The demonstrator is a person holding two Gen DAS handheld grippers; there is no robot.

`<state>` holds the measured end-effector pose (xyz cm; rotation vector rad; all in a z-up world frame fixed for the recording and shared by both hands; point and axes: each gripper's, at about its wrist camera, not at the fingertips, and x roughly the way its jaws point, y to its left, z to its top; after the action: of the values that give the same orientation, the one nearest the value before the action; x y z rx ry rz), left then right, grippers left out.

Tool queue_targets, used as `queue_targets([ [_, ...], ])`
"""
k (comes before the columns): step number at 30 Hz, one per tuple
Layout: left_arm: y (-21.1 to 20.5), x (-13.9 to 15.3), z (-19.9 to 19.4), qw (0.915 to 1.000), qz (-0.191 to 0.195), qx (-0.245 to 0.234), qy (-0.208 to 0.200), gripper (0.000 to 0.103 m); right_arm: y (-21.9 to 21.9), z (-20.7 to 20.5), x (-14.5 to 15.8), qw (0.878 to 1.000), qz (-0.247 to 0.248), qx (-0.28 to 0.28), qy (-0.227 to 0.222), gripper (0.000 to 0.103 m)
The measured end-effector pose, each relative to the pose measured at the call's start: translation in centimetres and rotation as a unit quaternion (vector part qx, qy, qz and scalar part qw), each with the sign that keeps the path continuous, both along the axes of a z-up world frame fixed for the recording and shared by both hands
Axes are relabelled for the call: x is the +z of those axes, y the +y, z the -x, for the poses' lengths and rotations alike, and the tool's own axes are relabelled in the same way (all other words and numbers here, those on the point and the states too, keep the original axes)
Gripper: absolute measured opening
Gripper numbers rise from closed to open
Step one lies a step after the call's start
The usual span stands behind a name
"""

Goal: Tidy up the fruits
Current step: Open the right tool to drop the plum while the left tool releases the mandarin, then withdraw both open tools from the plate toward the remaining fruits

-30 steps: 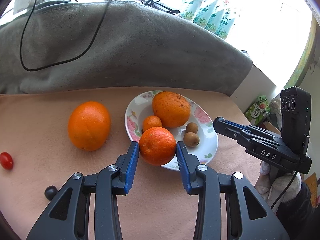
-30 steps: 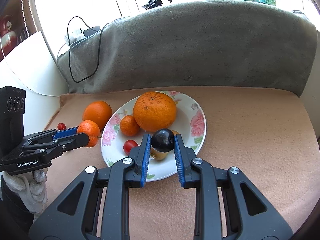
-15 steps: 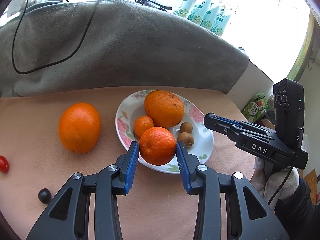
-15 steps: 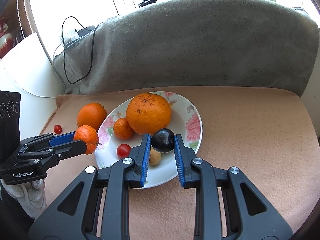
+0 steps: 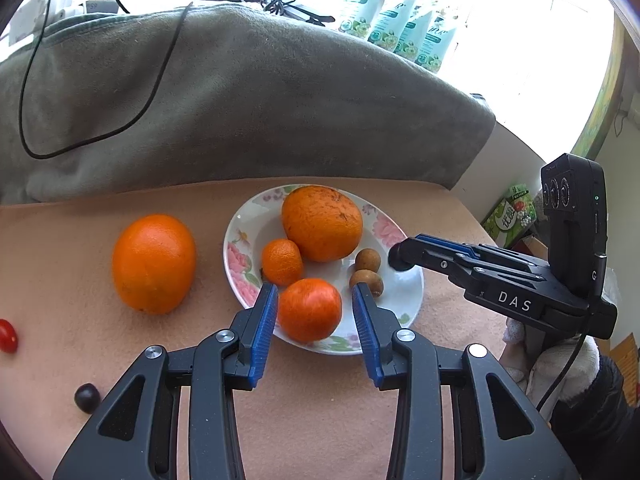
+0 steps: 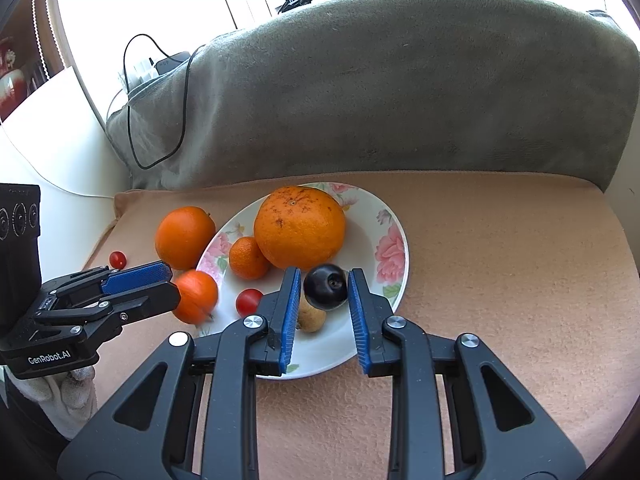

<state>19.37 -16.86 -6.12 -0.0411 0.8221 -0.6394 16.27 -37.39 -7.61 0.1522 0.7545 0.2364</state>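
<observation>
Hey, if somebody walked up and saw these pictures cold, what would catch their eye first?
Probably the floral plate in the middle of the tan cloth, with a big orange at its back. In front, the right gripper has its jaws opening around a dark round fruit over the plate, while the left gripper frames a small orange at the plate's near rim, gaps showing on both sides.

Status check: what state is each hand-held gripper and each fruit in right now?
Left hand-held gripper: jaws apart, red-orange mandarin between them, gap at one pad, apparently loose.
Right hand-held gripper: jaws opening, dark plum between them, above the plate.
Plate: holds big orange, small mandarin, two longans, cherry tomato.
Loose orange: on the cloth, outside the plate.
Stray tomato, dark grape: on the cloth, outside.
</observation>
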Motion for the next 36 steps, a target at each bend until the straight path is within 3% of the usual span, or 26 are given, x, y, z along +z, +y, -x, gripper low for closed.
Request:
queue_targets([
  [1, 0.0, 0.1, 0.0, 1.0, 0.0, 0.0, -0.002, 0.038, 0.0, 0.0, 0.0, 1.0, 0.0, -0.001, -0.001, 0.03],
  [3, 0.1, 0.2, 0.0, 1.0, -0.001, 0.0, -0.004, 0.045, 0.0, 0.2, 0.1, 1.0, 0.0, -0.003, -0.005, 0.051],
  [8, 0.1, 0.3, 0.1, 1.0, -0.005, 0.001, -0.008, 0.05, 0.2, 0.3, 0.4, 1.0, 0.004, -0.004, -0.01, 0.059],
  [12, 0.1, 0.4, 0.4, 0.9999, -0.006, 0.001, -0.014, 0.061, 0.2, 0.5, 0.6, 1.0, 0.003, -0.008, -0.017, 0.079],
  [15, 0.2, 0.6, 0.5, 0.9998, -0.01, 0.004, -0.019, 0.071, 0.3, 0.6, 0.9, 1.0, 0.008, -0.012, -0.02, 0.087],
  [25, 0.4, 0.7, 0.8, 0.9995, -0.017, 0.015, -0.023, 0.073, 1.3, 1.0, 1.2, 0.999, 0.035, -0.012, -0.024, 0.093],
  [36, 1.3, 1.2, 1.3, 0.9992, -0.011, 0.023, -0.029, 0.073, 1.3, 1.4, 1.5, 0.999, 0.018, -0.021, -0.022, 0.093],
])
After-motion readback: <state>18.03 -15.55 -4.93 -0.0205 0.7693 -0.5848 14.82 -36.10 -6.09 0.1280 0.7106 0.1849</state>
